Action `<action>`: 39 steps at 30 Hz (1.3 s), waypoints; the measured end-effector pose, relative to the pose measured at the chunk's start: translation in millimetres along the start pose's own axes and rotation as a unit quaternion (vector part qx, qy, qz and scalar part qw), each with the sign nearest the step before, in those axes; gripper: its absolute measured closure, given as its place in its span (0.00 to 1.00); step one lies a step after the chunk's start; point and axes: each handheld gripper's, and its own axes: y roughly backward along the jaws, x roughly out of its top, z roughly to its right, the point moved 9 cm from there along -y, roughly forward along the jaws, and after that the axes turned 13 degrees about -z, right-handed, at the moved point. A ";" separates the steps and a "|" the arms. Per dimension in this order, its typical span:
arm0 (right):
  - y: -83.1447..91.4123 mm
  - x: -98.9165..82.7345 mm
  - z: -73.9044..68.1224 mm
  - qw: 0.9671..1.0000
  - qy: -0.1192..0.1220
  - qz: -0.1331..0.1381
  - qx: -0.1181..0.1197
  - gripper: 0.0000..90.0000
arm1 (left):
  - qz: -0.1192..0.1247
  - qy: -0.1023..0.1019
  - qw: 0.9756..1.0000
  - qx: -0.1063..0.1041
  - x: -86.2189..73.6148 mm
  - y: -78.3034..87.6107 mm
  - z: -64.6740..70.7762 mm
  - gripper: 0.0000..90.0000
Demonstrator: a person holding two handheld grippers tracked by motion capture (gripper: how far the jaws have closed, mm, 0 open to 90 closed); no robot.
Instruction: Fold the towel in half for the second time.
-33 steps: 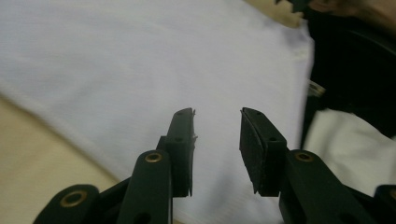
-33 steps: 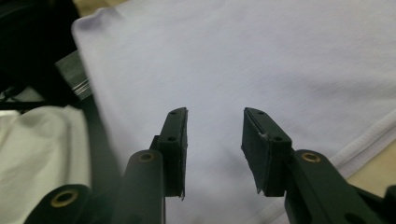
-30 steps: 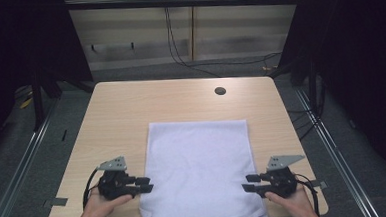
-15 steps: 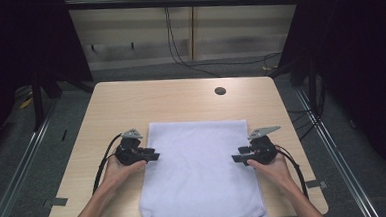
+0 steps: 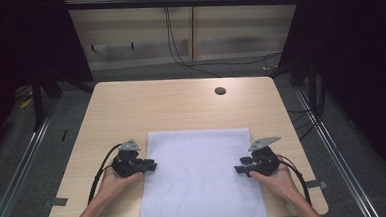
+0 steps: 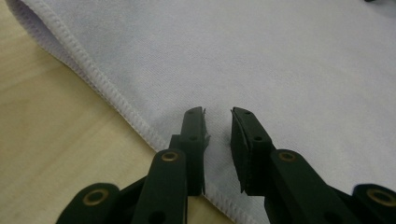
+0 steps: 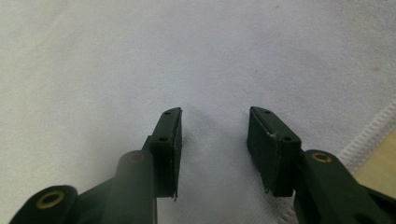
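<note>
**K:** On the near half of the wooden table [image 5: 131,106], the white towel [image 5: 199,178] is lying flat, its near edge hanging slightly past the table's front. Left gripper [image 5: 153,165] is sitting at the towel's left hem, right gripper [image 5: 239,169] at the right hem, both roughly level with each other and pointing inward.

**M:** Jaw state?

**K:** Left gripper [image 6: 218,140]: jaws have just been closing, narrow gap between them, nothing pinched yet. They are hovering over the cloth just inside the stitched hem. Pads are not pressing on fabric as far as the left gripper view is showing; contact of the tips with the cloth is hard to call from that angle.

**M:** Right?

**K:** Right gripper [image 7: 215,135]: jaws have also been closing a little, but are standing wider apart than the left's. Unclenched, towel [image 7: 140,60] surface lying below them, no fold between the pads. Hem is showing at the lower right of its view.

**M:** Anything else on the table?

**K:** Dark round hole [image 5: 220,91] near the far edge, well apart from the towel.
</note>
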 end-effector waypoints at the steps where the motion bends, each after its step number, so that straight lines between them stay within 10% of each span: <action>1: 1.7 -4.2 -2.7 1.000 0.002 0.002 -0.002 0.63 | 0.001 0.002 1.000 0.000 -1.2 0.3 2.5 0.83; 18: 21.2 -40.5 -41.1 0.999 -0.003 -0.001 0.047 0.65 | -0.037 -0.011 0.999 -0.021 -36.7 13.7 55.8 0.66; 24: 35.1 -26.1 -19.0 0.998 -0.021 0.048 0.036 0.56 | 0.005 0.008 1.000 0.009 -20.1 26.0 36.9 0.50; 28: 37.5 -23.8 -4.1 0.998 -0.041 0.043 0.032 0.46 | 0.052 0.043 0.998 -0.010 -5.0 41.9 21.2 0.46; 34: 63.6 2.0 14.2 0.993 -0.054 0.106 0.013 0.52 | 0.115 0.042 0.992 0.003 25.7 64.9 1.0 0.65; 36: 70.0 12.8 23.6 0.991 -0.055 0.124 -0.014 0.55 | 0.109 0.041 0.993 -0.011 36.9 62.6 -2.0 0.66; 39: 74.5 34.0 38.4 0.990 -0.052 0.132 -0.025 0.57 | 0.064 0.018 0.997 0.026 46.1 51.2 -10.8 0.64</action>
